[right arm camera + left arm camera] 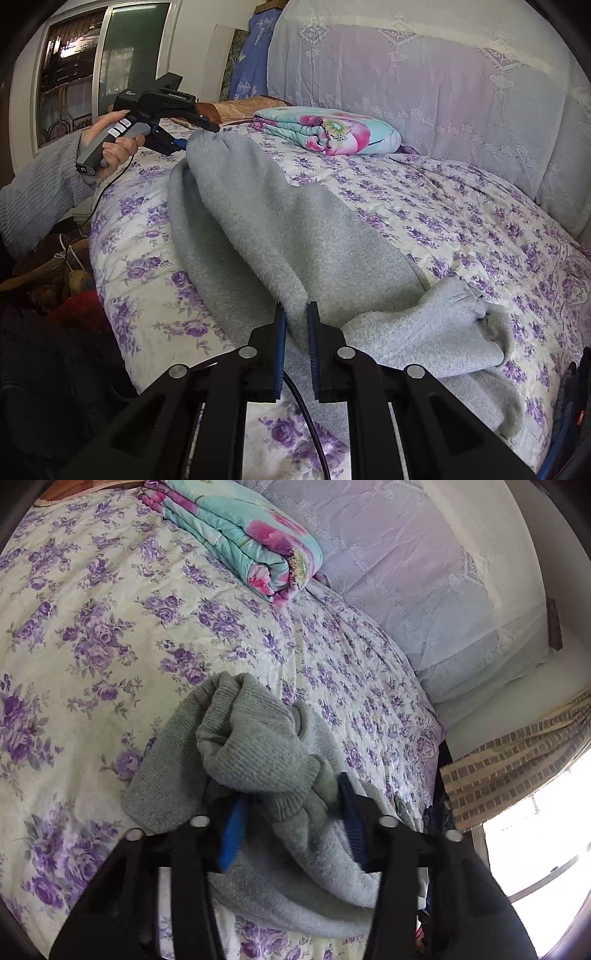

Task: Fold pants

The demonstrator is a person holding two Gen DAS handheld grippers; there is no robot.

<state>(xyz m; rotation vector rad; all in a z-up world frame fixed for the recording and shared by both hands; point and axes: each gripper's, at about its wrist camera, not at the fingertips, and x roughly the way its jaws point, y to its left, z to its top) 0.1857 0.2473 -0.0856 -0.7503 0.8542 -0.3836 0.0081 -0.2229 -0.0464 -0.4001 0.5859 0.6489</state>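
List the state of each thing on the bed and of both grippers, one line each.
Grey pants: partly folded, stretched between both grippers, cuffs bunched.
Left gripper: shut on the pants' far end.
Right gripper: shut on a fold of the pants.
Flowered quilt: folded, lying near the pillows.
Bedspread: spread flat, slightly wrinkled.

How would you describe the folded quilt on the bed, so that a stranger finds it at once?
Start from the bed's purple-flowered cover and look toward the lace-draped headboard. The folded quilt lies just before it. Its turquoise cloth with big pink flowers sets it apart from the plain grey pants nearer the edge.
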